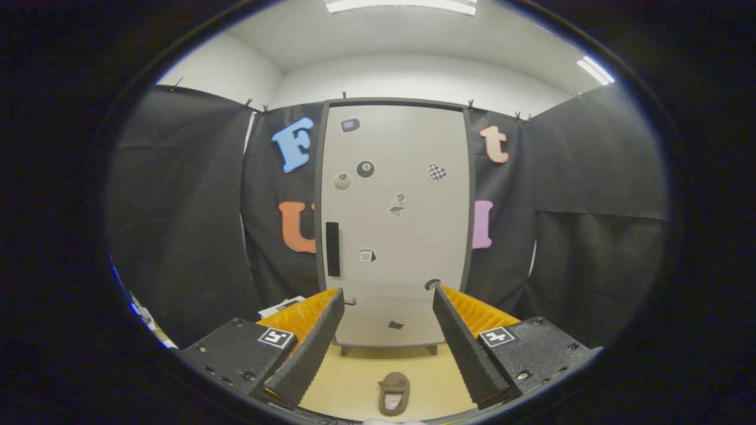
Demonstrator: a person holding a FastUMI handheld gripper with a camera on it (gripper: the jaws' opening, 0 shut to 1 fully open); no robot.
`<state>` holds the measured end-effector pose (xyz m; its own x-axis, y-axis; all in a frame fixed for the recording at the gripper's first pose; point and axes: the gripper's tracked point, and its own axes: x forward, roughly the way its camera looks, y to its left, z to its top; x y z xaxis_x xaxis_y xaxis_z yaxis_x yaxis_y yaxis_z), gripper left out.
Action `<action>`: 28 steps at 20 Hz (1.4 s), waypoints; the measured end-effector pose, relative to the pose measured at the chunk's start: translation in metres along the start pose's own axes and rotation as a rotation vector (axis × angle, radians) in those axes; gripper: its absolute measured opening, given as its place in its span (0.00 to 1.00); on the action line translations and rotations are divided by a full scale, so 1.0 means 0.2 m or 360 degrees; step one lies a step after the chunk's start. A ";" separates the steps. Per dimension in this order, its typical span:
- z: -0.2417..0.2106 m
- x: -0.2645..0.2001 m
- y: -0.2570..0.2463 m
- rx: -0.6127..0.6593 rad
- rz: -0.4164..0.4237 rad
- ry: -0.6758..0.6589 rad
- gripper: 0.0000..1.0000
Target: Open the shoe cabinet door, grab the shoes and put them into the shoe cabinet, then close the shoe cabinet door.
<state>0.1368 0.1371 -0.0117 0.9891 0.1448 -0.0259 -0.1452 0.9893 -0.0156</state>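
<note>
Standing shut at the far side of the booth, the shoe cabinet door (394, 224) faces us, its dark handle (332, 249) on the left edge, small stickers scattered over the panel. Nothing done yet by the look of it: door unopened, one shoe (394, 392) lying on the pale floor (354, 378) near us, toe pointing toward the cabinet. All steps left: open, load, close. The gripper (388, 307) is held level, aimed straight at the door, well short of it. Fingers spread wide, holding nothing; the shoe sits low between them, untouched.
</note>
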 end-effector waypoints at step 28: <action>-0.14 1.39 0.49 0.0058 0.0170 0.0136 0.40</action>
<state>0.3965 0.2745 -0.0484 0.9623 0.2486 -0.1107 -0.2470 0.9686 0.0279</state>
